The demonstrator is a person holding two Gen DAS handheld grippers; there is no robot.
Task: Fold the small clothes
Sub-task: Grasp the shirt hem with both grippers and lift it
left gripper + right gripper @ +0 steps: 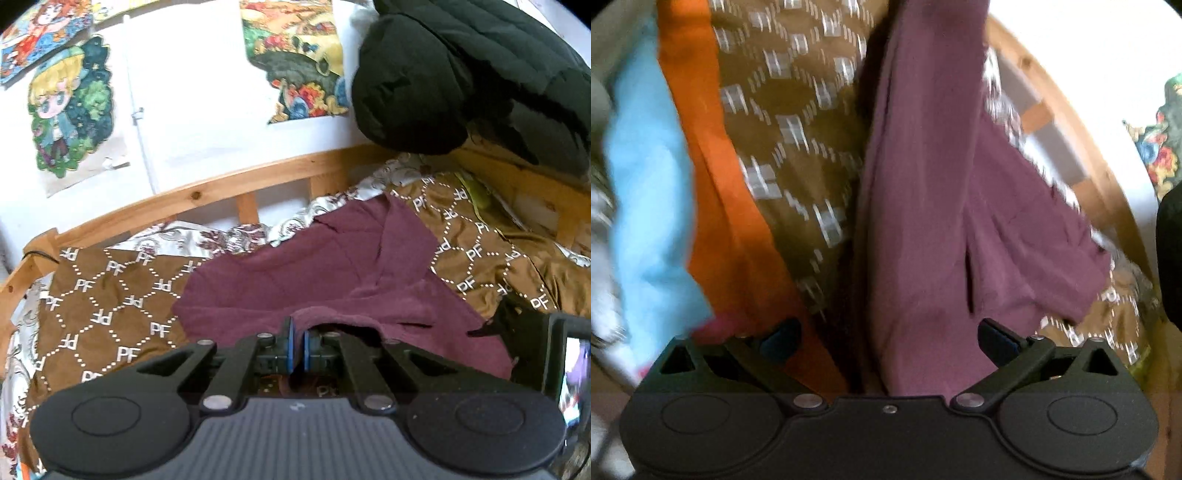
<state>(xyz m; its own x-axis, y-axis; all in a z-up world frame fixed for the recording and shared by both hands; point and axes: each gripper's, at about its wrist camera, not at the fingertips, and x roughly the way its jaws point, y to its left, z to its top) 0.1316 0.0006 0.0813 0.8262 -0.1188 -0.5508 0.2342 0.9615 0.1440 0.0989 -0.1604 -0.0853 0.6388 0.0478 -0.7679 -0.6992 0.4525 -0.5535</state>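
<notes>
The maroon garment lies spread on the brown patterned bedspread ahead of our left gripper, and its near edge rises into the jaws. In the left wrist view we hold that hem pinched: the blue pads stand almost together with a fold of the cloth between them, lifted off the bed. Beyond the jaws a wooden bed rail runs across, and to their upper right sits a black padded jacket. We count one maroon garment here and three posters on the wall.

In the right wrist view, heavily blurred, our right gripper has its jaws spread wide and holds nothing. The maroon garment runs straight ahead from between the jaws and to their right. To the left of the jaws we count one orange cloth and one light blue cloth.

We judge the risks thus: the thin pinch may slip as the hem is carried over, dropping the fold crooked; and the right jaws, closing low, may catch the bedspread or the orange cloth along with the garment.
</notes>
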